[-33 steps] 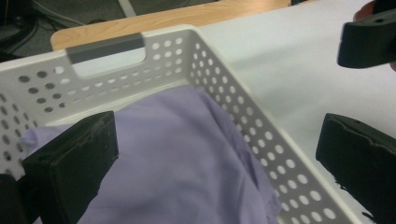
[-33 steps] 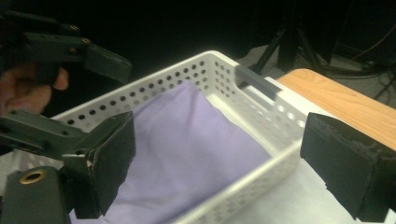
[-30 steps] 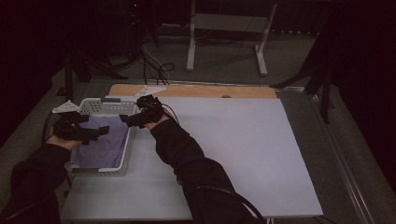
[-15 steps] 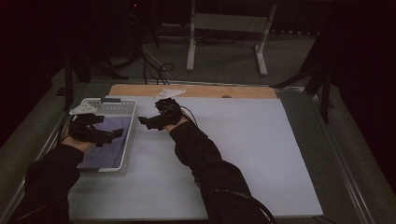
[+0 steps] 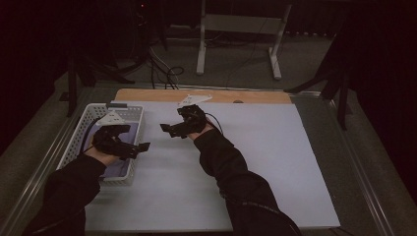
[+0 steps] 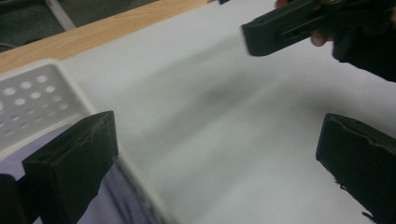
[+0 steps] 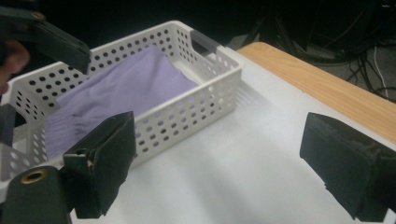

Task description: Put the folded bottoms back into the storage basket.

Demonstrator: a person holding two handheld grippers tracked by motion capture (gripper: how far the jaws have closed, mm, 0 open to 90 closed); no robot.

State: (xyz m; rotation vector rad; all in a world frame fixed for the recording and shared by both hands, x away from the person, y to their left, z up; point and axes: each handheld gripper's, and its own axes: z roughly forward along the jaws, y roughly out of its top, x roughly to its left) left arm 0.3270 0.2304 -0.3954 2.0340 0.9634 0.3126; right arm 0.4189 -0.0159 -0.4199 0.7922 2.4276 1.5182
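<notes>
A white perforated basket (image 5: 129, 110) stands at the table's left with a purple cloth (image 5: 115, 169) lying in it. My left gripper (image 5: 141, 147) hovers over the basket's right rim, open and holding nothing. In the left gripper view its wide-apart jaws (image 6: 215, 168) straddle the basket wall (image 6: 46, 93) and the white sheet. My right gripper (image 5: 165, 129) is open and holding nothing, over the white sheet just right of the basket. In the right gripper view it (image 7: 224, 163) faces the basket (image 7: 196, 107) and the cloth (image 7: 126, 88).
A white sheet (image 5: 255, 162) covers the table, with a wooden strip (image 5: 147, 94) along its far edge. A metal stand (image 5: 236, 24) and cables (image 5: 167, 73) sit on the dark floor beyond. The left gripper's jaw (image 7: 51, 39) shows in the right gripper view.
Both hands have moved right, away from the basket's middle. The right gripper has left the basket for the white sheet; the left has shifted to the basket's right rim.
</notes>
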